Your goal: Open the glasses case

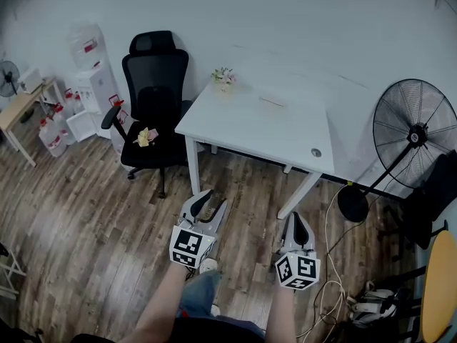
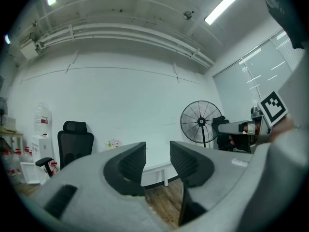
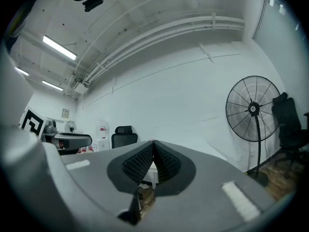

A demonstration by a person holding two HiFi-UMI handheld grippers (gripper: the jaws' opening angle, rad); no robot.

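- Head view: standing on wood floor (image 1: 86, 213), well apart from table (image 1: 243, 123), with left gripper (image 1: 213, 200) and right gripper (image 1: 296, 219) held low and level, pointing toward it.
- Left gripper view: left gripper (image 2: 158, 151) with jaws apart and nothing between them but floor and table beyond; empty.
- Right gripper view: right gripper (image 3: 153, 146) with pads pressed together at the tips and nothing caught between; empty too.
- Case: not surely found. Only candidate is a pale flat thing (image 1: 273, 102) on the far part of table, right of flowers (image 1: 223, 77); too small and faint to call.
- Task not begun; must first close on table and confirm the case.
- Handling, as a judgement: likely light, with a stiff shell and smooth skin, so apt to slide on bare tabletop under a one-sided push. Probably hinged along one long edge and kept shut by a snap or magnet.
- Best hold, probably: pin the lower half with one gripper across the narrow width, near an end and below the seam. Then work the other gripper's tip into the seam opposite the hinge and lift the lid.
- Needs right gripper opened before any pinch. Cannot judge from here whether left stands wide enough for the shell.
- Avoid squeezing across the seam and so clamping the lid shut. Avoid gripping high and tipping the case. Go easy on pressure, for the sake of any soft covering or glasses inside.
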